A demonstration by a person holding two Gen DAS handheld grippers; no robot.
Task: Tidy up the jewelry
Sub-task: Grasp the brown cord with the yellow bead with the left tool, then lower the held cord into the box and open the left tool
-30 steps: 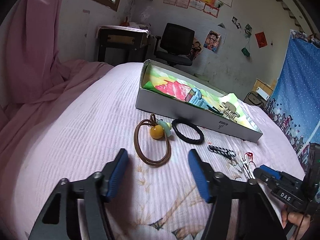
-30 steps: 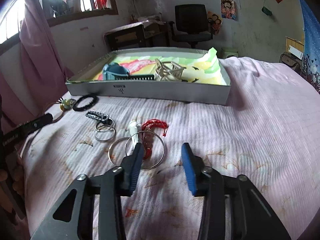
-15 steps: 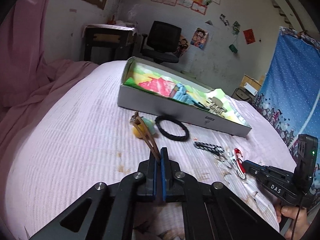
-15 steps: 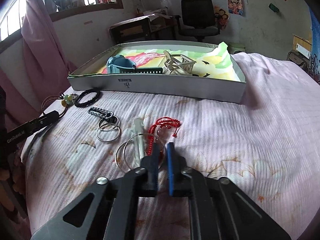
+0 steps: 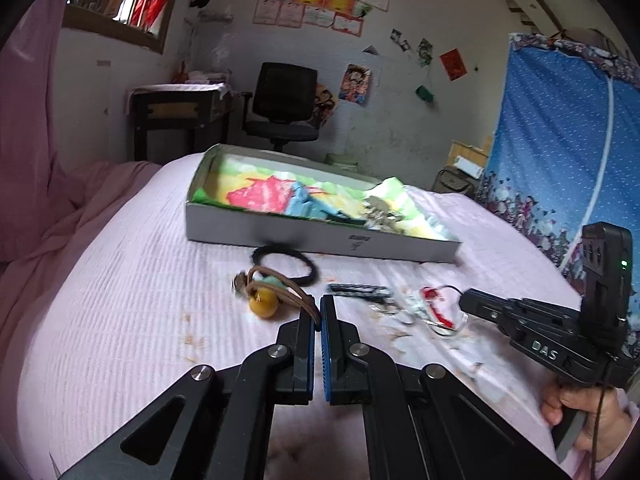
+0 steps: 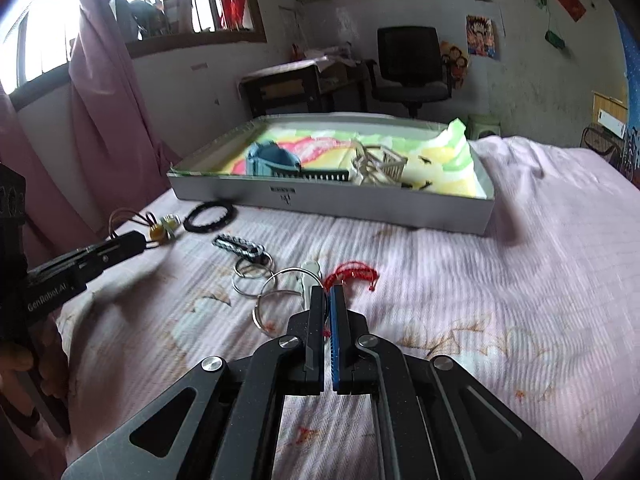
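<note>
The left tool [image 5: 320,312] pinched the brown cord loop [image 5: 286,288], the right tool [image 6: 329,300] the red string bracelet [image 6: 352,272]; each seemed due for the far tray [image 6: 360,204].

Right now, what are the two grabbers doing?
Left gripper: shut on the brown cord loop.
Right gripper: shut on the red string bracelet.

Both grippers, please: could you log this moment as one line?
left gripper: shut on brown cord loop | right gripper: shut on red bracelet | box: unreached
</note>
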